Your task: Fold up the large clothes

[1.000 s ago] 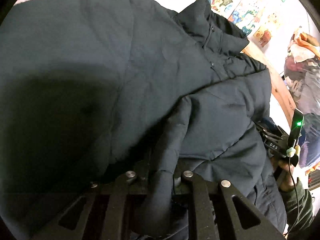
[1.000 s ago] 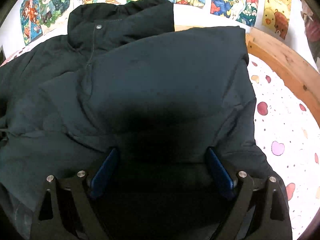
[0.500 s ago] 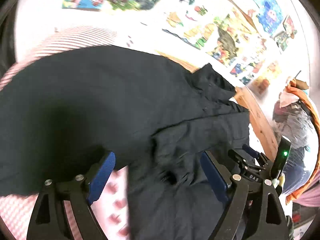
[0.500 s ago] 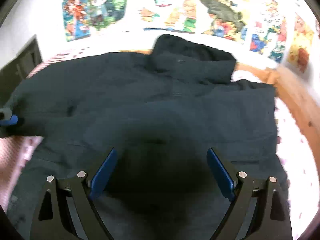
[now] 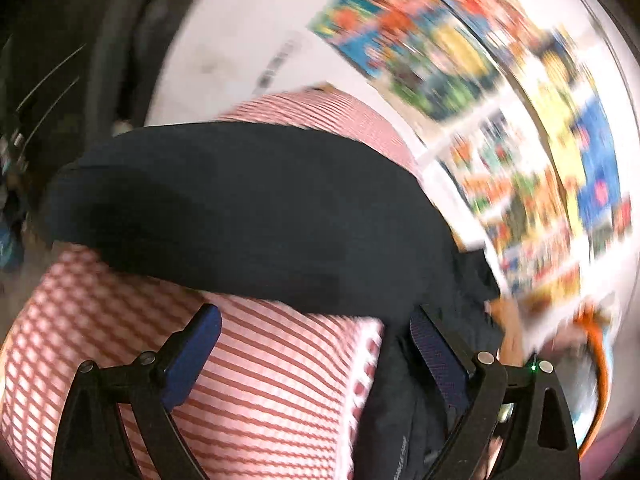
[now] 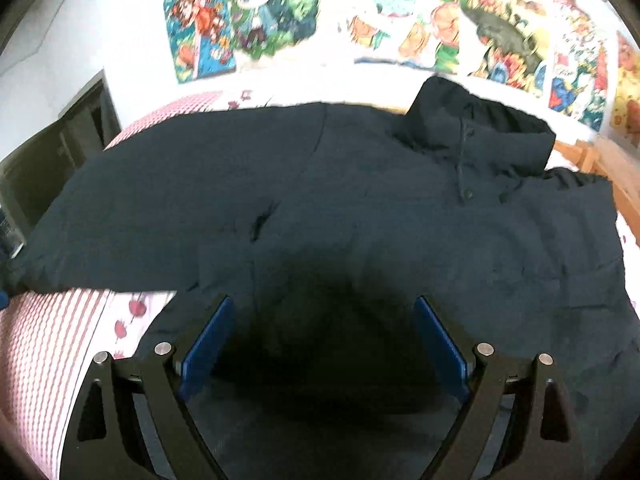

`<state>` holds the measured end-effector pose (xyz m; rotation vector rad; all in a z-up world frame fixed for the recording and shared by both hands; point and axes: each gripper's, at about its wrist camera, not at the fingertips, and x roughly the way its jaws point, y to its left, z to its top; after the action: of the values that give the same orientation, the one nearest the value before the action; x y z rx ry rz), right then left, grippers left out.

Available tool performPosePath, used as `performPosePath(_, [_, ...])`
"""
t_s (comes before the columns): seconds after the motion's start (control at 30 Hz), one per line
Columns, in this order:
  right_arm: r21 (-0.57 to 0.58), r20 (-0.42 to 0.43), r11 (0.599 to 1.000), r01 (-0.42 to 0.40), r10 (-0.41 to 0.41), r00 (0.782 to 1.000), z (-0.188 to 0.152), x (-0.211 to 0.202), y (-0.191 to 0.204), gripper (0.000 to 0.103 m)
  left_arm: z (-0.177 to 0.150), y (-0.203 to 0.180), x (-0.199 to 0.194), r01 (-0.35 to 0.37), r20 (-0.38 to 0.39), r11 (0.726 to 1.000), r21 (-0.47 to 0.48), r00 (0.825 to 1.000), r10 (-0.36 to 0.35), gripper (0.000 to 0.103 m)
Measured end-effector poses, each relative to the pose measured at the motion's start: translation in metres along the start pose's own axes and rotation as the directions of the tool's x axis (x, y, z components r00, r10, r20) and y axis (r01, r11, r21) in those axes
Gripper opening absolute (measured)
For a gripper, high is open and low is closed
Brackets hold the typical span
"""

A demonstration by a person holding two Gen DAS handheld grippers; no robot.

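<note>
A large dark navy padded jacket [image 6: 380, 216] lies spread on the bed, collar at the far right, one sleeve [image 6: 132, 220] stretched out to the left. My right gripper [image 6: 322, 344] is open and empty above the jacket's lower body. In the blurred left wrist view the sleeve [image 5: 248, 216] lies across the striped bedding just beyond my left gripper [image 5: 316, 344], which is open and empty; the jacket's body [image 5: 404, 412] hangs by its right finger.
The bed has pink-and-white striped bedding [image 5: 260, 392] and a heart-print sheet [image 6: 132, 312]. A wooden bed frame [image 6: 616, 168] runs at the right. Colourful posters [image 6: 248, 20] cover the wall behind. A dark cabinet [image 6: 52, 148] stands at the left.
My left gripper let go of the jacket fold, opened and swung left toward the sleeve. My right gripper stayed open and pulled back, so more of the jacket shows.
</note>
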<state>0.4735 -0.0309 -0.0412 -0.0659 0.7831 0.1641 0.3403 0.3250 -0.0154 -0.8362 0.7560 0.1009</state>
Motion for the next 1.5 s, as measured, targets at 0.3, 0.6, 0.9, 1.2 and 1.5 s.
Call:
performPosePath(0.3, [-0.054, -0.134, 0.996, 0.067, -0.074, 0.988, -0.024, 0.054, 0.016, 0.089, 0.032, 0.046, 0.022, -0.06, 0.069, 0.988, -0.14, 0.995, 0.07, 0.045])
performPosePath(0.6, [0.009, -0.047, 0.998, 0.055, -0.054, 0.997, -0.024, 0.036, 0.007, 0.091, 0.041, 0.007, 0.01, -0.173, 0.204, 0.982, 0.073, 0.967, 0.155, 0.01])
performPosePath(0.9, [0.275, 0.091, 0.941, -0.2, 0.181, 0.979, -0.009, -0.05, -0.048, 0.091, 0.029, -0.121, -0.044, -0.136, 0.391, 0.88, 0.455, 0.918, -0.061, 0.009])
performPosePath(1.2, [0.254, 0.132, 0.959, -0.126, 0.095, 0.987, -0.03, -0.114, -0.123, 0.091, -0.046, -0.267, -0.053, 0.022, 0.237, 0.632, 0.774, 0.917, -0.322, 0.009])
performPosePath(1.5, [0.294, 0.153, 0.956, -0.006, -0.041, 0.987, -0.062, -0.159, -0.213, 0.091, -0.144, -0.344, 0.007, 0.149, 0.014, 0.472, 0.869, 0.946, -0.324, 0.008])
